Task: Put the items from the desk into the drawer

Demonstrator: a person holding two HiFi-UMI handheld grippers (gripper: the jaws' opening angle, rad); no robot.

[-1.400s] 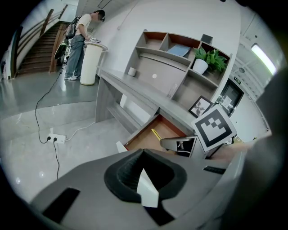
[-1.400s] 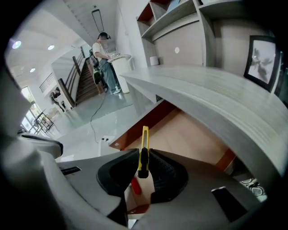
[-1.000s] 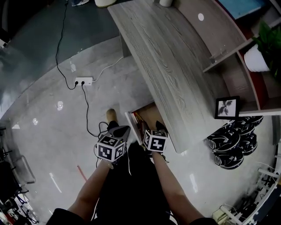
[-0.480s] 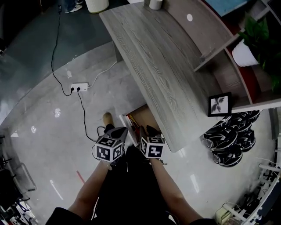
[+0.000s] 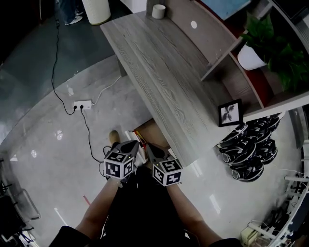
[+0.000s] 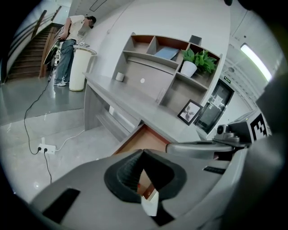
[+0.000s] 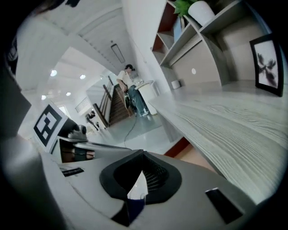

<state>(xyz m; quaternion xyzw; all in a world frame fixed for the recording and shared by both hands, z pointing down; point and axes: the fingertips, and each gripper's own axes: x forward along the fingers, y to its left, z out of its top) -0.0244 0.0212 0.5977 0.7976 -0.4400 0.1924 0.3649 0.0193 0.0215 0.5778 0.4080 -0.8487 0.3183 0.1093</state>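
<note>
Both grippers hover side by side just short of the open drawer, and both are closed. The left gripper (image 5: 133,144) has its fingers (image 6: 128,171) brought tip to tip on nothing; the drawer's brown floor shows through the slit behind them. The right gripper (image 5: 149,146) has just been closing, and its fingers (image 7: 155,173) meet with nothing between them, close beside the near edge of the worktop (image 5: 164,72). That grey wood-grain worktop overhangs the back of the drawer (image 5: 157,131), which stands pulled out under its near end. Thin red-edged things lie along the drawer's left wall, too small to name. A potted plant (image 5: 263,41) sits in the shelf unit (image 5: 227,53) behind the worktop. A framed picture (image 5: 230,113) stands on the worktop's right side, and a small white cup (image 5: 158,11) at its far end. A power strip (image 5: 82,104) lies on the floor to the left.
</note>
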